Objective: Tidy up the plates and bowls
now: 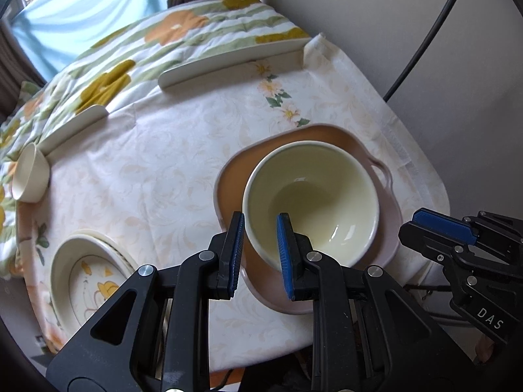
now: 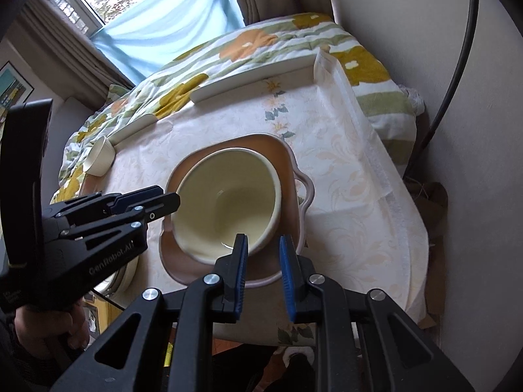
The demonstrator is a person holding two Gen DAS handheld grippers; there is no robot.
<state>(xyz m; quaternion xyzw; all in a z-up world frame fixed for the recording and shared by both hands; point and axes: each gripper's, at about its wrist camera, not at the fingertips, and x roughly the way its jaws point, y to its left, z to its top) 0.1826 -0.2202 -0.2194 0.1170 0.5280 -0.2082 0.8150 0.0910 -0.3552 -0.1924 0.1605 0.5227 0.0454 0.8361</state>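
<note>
Cream bowl on pink plate, both claws nr.

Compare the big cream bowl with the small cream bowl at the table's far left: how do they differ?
The big cream bowl stands upright on the pink handled plate; the small cream bowl lies tipped on its side on the tablecloth. The big one is clearly wider and deeper. Both are plain cream and look empty.

Clothed table, pink plate, small bowl, stacked plates
</note>
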